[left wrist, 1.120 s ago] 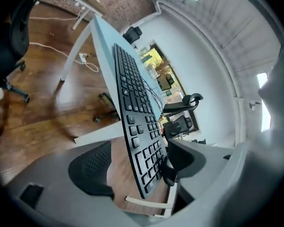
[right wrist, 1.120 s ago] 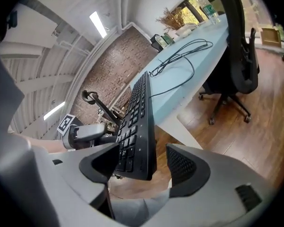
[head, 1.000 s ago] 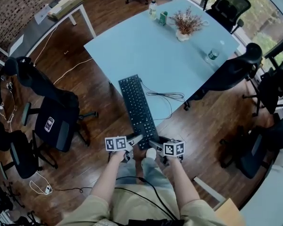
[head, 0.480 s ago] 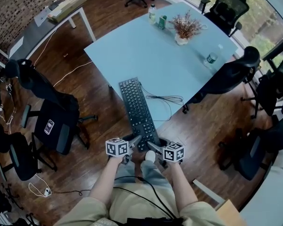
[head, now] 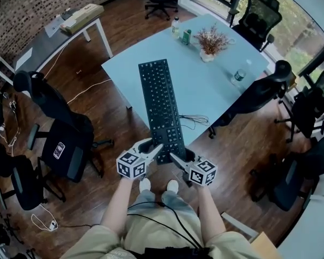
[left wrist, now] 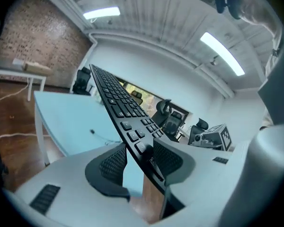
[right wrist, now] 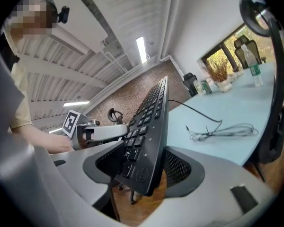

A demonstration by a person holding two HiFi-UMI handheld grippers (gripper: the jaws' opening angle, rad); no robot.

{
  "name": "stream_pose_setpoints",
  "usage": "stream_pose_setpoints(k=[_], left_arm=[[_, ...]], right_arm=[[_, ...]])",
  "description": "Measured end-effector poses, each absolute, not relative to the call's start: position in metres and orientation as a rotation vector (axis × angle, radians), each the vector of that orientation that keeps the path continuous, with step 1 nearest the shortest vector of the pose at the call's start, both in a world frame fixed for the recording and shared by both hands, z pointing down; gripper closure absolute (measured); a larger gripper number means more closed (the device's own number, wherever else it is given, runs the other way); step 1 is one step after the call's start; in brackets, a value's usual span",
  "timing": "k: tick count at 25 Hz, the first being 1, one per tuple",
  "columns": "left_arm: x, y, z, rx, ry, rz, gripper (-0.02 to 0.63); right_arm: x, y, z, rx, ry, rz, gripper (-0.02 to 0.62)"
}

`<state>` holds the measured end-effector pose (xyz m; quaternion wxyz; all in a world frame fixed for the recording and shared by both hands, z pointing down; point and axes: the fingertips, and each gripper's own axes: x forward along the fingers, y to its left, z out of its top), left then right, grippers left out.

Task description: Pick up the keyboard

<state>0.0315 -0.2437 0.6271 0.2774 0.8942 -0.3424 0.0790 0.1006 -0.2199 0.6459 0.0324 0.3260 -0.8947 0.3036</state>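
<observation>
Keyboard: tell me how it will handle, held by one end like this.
Likely stiff: the keyboard juts out straight from the left gripper and right gripper. Probably end-heavy, apt to pivot in their grip. Its cable may drag.

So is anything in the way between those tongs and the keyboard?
Nothing visible. The left tongs and right tongs each grip a near corner of the keyboard; its cable trails onto the table.

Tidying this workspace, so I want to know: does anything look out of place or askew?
Yes: the keyboard is not lying on the table; the left gripper and right gripper clamp its near end and hold it slanted in the air. Its cable lies in a loose tangle near the table's edge.
</observation>
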Motion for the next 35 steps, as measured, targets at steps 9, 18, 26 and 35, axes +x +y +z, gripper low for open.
stream_pose_setpoints(k=[9, 18, 26, 35], left_arm=[[0.029, -0.27, 0.461, 2.758, -1.032, -0.004, 0.445], [0.024, -0.252, 0.376, 2.94, -1.075, -0.083, 0.46], [0.021, -0.247, 0.354, 2.991, -1.055, -0.118, 0.48], [0.023, -0.24, 0.346, 3.002, -0.989, -0.183, 0.486]], right_arm=[[0.104, -0.259, 0.486, 1.064, -2.957, 0.27, 0.328], [0.095, -0.252, 0.416, 1.092, -3.036, 0.06, 0.33], [0.089, -0.255, 0.399, 1.131, -3.01, -0.007, 0.337], [0.088, -0.25, 0.391, 1.166, -2.984, -0.1, 0.348]])
